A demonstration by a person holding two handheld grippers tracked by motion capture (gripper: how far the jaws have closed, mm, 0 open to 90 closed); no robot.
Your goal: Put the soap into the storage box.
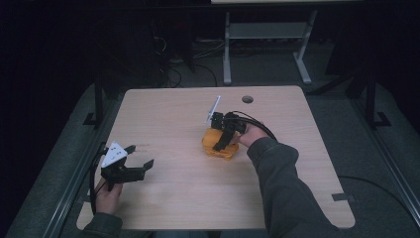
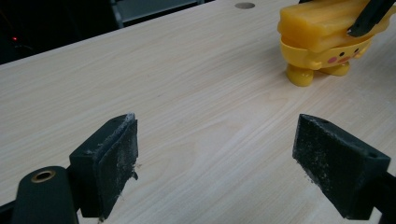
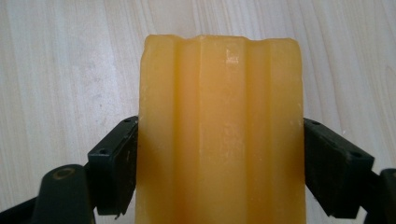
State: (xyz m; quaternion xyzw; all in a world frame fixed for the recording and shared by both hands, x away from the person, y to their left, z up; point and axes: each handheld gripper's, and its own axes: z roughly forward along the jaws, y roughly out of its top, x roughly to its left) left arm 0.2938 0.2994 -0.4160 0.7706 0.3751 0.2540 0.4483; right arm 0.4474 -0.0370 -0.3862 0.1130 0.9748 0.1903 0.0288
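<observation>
Right gripper view: ribbed, glossy yellow block (image 3: 219, 130).

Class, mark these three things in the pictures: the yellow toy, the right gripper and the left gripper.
yellow toy (image 2: 327, 44): left gripper view, its face.
right gripper (image 3: 219, 168): right gripper view, between its jaws clamping the toy.
left gripper (image 1: 141, 156): high view, between its open fingertips.

My right gripper (image 1: 224, 141) is down on the yellow block (image 1: 218, 145) near the middle of the table (image 1: 173, 114), jaws on either side of it, my sleeve (image 1: 282, 188) angling in from the bottom. My left gripper (image 1: 140, 157) sits low near the table's left edge, jaws spread wide over bare wood, well apart from the block. A round hole (image 1: 247, 99) shows near the far edge.
</observation>
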